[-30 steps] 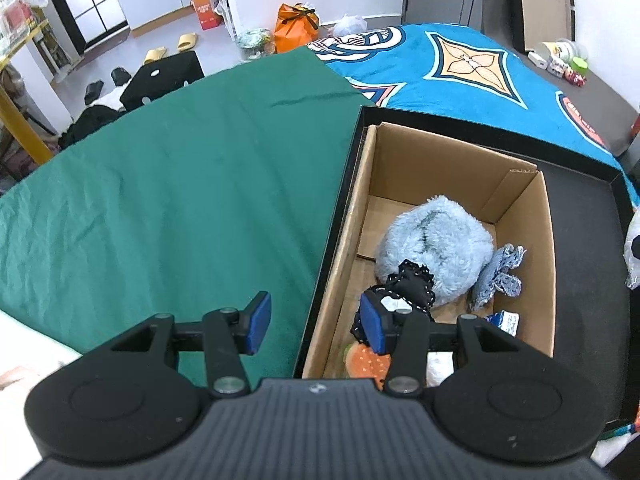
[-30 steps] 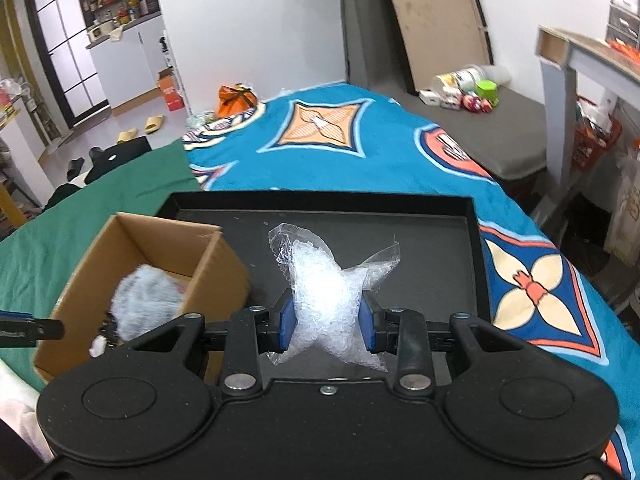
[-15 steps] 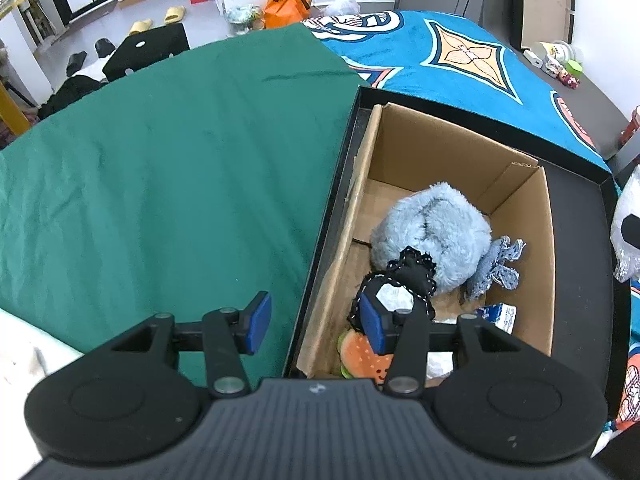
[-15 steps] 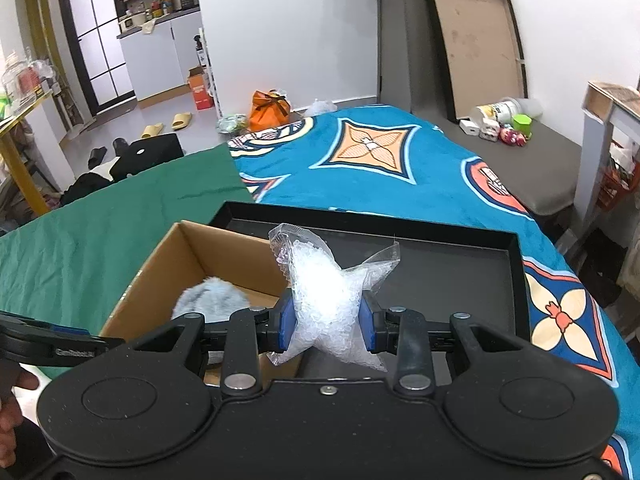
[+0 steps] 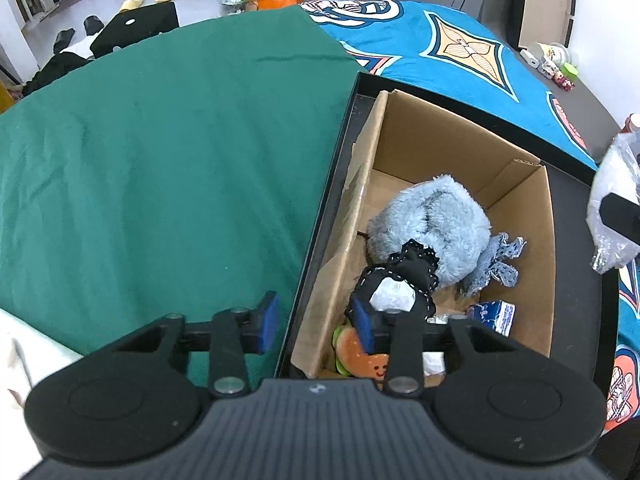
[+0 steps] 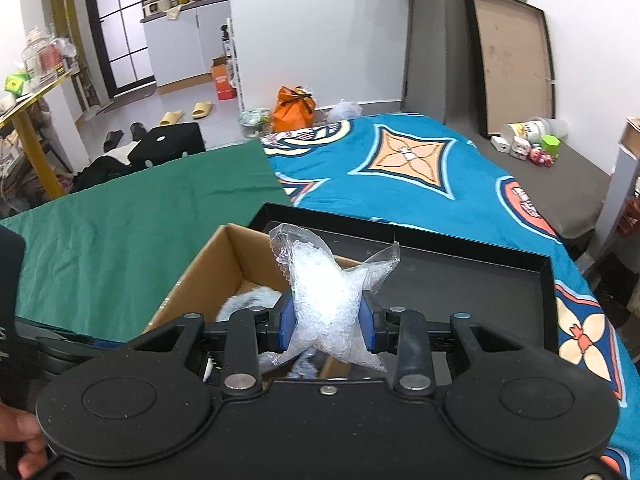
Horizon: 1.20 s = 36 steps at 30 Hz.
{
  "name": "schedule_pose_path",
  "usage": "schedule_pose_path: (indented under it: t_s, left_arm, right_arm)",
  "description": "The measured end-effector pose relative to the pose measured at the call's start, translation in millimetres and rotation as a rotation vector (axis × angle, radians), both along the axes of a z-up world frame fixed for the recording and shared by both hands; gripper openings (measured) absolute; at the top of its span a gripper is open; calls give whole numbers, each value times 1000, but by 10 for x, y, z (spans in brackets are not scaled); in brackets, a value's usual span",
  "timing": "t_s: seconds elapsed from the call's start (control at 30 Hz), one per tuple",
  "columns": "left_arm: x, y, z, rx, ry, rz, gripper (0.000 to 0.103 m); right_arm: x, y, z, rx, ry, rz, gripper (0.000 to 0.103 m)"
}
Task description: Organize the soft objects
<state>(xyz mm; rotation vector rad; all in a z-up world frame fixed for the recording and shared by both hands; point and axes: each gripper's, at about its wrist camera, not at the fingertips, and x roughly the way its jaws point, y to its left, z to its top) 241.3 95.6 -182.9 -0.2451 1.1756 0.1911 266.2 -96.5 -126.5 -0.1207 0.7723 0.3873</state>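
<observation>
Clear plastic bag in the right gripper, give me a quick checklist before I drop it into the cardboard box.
1. Clear plastic bag pinched between the right gripper fingers: ok.
2. Cardboard box open on top: ok.
3. Bare floor at the box's far end, beyond the blue plush: ok.
4. Bag fully above the box opening: cannot tell.
5. Left gripper clear of the drop: not ok, one finger is inside the box; its jaws have just been closing, nothing gripped.

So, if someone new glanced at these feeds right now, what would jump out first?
Probably the clear bag of white beads, pinched in the right gripper above the cardboard box. Next, the fluffy blue plush in that box, beside a black-and-white soft toy and a burger plush. The left gripper straddles the box's near wall, gripping nothing.
</observation>
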Motion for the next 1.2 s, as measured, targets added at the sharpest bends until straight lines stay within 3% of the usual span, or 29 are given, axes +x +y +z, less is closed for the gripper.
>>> schedule_pose_path:
  t_s: [0.13, 0.23, 0.27, 0.3, 0.37, 0.8, 0.87, 1.03, 1.2]
  left_arm:
    - [-4, 25, -18, -20, -4, -7, 15]
    - [-9, 43, -29, -39, -11, -14, 12]
    - [-8, 48, -28, -43, -13, -13, 12]
    - [-8, 52, -29, -45, -16, -13, 12]
    - [-9, 55, -30, -45, -22, -13, 12]
    - [-120, 43, 114, -30, -88, -8, 16]
    - [-137, 34, 151, -27, -100, -7, 18]
    - [-232, 12, 273, -9, -130, -1, 40]
    - [-357, -39, 427, -1, -185, -6, 49]
  right_arm:
    - [-40, 115, -4, 16, 19, 12, 33]
    - [-75, 179, -16, 40, 42, 26, 35]
    - [-78, 194, -30, 59, 64, 32, 40]
    - [-77, 195, -54, 80, 92, 38, 54]
    - [-92, 181, -84, 92, 117, 22, 60]
    - [-325, -286, -21, 108, 84, -93, 59]
    - [-392, -335, -20, 117, 81, -98, 59]
    - [-498, -431, -16, 146, 85, -112, 60]
    - [-605, -565, 27, 175, 81, -128, 65]
